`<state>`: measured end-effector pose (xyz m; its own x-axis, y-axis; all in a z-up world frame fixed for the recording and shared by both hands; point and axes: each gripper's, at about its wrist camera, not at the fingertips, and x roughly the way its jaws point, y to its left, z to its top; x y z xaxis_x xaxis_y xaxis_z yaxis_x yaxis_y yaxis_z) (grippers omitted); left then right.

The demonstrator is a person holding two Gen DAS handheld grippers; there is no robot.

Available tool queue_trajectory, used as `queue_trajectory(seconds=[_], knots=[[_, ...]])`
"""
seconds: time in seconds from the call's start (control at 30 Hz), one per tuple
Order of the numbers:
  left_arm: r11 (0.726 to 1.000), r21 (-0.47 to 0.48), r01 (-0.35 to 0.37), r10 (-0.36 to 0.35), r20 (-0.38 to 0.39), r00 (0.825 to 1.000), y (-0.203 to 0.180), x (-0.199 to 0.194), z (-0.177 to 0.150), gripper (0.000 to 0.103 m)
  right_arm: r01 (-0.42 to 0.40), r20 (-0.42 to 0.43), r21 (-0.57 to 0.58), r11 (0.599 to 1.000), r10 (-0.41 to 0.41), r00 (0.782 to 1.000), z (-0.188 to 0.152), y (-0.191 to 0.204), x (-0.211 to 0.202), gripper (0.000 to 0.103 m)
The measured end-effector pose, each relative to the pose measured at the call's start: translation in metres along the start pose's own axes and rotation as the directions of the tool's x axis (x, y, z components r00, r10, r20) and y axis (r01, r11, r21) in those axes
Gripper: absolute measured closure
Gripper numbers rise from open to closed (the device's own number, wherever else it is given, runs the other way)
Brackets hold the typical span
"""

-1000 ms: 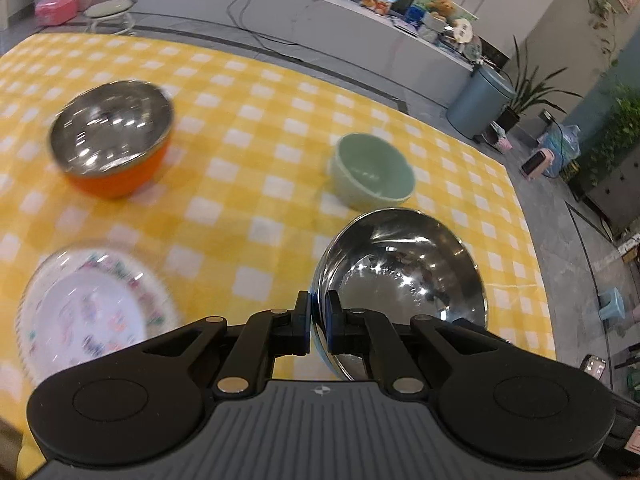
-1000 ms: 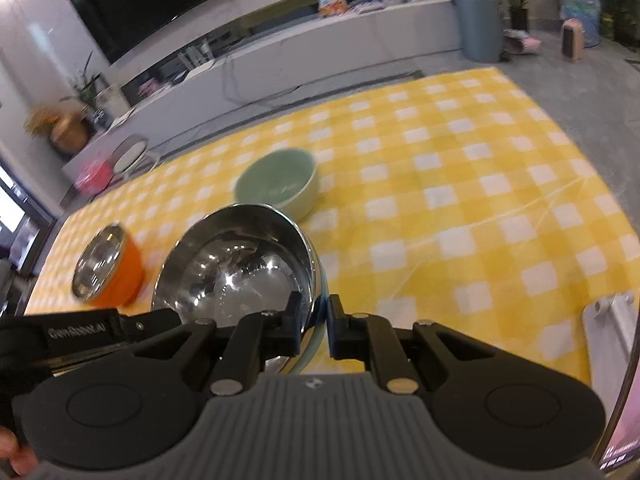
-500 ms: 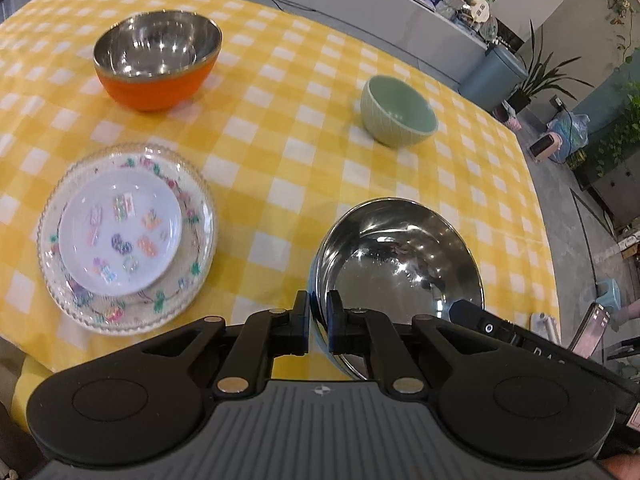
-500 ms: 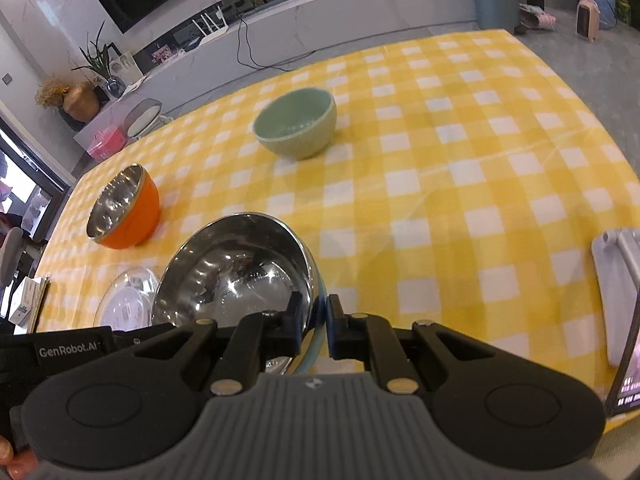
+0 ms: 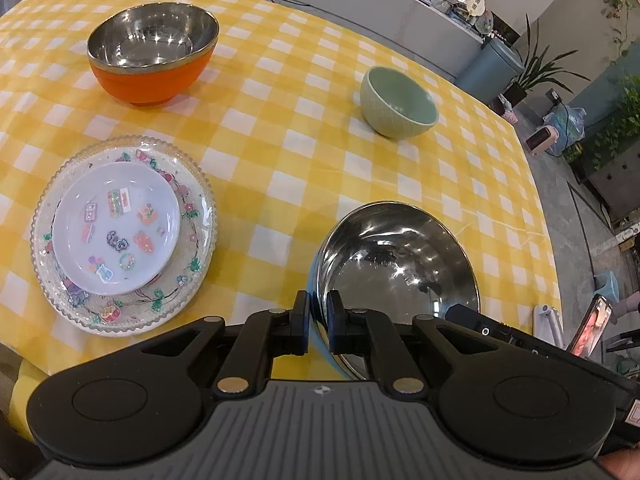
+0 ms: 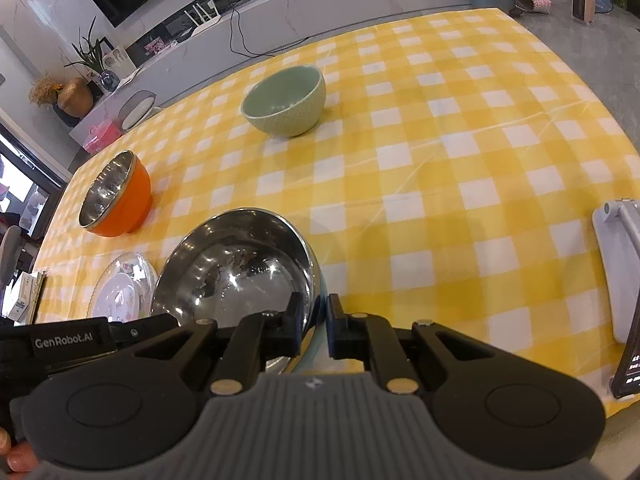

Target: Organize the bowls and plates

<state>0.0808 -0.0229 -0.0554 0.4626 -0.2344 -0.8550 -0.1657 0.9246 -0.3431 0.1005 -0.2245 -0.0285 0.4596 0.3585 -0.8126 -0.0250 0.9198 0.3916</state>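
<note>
A large steel bowl with a light blue outside [image 5: 396,264] [image 6: 236,264] is near the table's front edge. My left gripper [image 5: 318,322] is shut on its left rim. My right gripper [image 6: 313,326] is shut on its right rim. An orange bowl with a steel inside [image 5: 154,56] [image 6: 116,196] stands at the far left. A pale green bowl [image 5: 398,102] [image 6: 286,102] stands at the far middle. A small white plate with stickers [image 5: 116,228] lies on a clear patterned glass plate [image 5: 196,264] at the front left; they also show in the right wrist view [image 6: 120,292].
The table carries a yellow and white checked cloth [image 5: 288,168]. A white phone stand [image 6: 620,264] with a phone is at the front right edge. A grey bin [image 5: 490,72] and potted plants stand on the floor beyond the table.
Both grippers, holding the steel bowl, have pulled back and lowered it toward the table's front edge. The plates and the other bowls have come into fuller view.
</note>
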Motion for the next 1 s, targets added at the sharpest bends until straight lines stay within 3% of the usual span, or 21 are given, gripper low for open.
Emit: queue_trajectory(seconds=[0.4, 0.47, 0.57, 0.8, 1.0], knots=[[1.0, 0.03, -0.011, 0.011, 0.009, 1.0, 0.001, -0.004, 0.0, 0.094, -0.032, -0.033, -0.009, 0.999, 0.031, 0.999, 0.0, 0.001, 0.004, 0.089], [0.999, 0.035, -0.011, 0.01, 0.023, 1.0, 0.002, -0.006, 0.001, 0.085, -0.026, -0.022, -0.023, 0.999, 0.025, 0.999, 0.0, 0.003, 0.003, 0.088], [0.999, 0.047, 0.0, -0.002, 0.053, 0.999, 0.002, -0.014, 0.003, 0.072, -0.036, 0.014, -0.03, 0.999, 0.036, 0.999, 0.001, 0.003, -0.002, 0.068], [0.995, 0.101, 0.007, -0.02, 0.126, 0.992, -0.003, -0.027, 0.016, 0.06, -0.014, 0.153, -0.079, 0.997, 0.026, 0.988, 0.005, 0.011, -0.017, 0.056], [0.982, 0.186, 0.042, -0.076, 0.18, 0.981, -0.016, -0.033, 0.033, 0.057, 0.002, 0.26, -0.038, 0.999, 0.008, 0.966, 0.019, 0.007, -0.019, 0.055]])
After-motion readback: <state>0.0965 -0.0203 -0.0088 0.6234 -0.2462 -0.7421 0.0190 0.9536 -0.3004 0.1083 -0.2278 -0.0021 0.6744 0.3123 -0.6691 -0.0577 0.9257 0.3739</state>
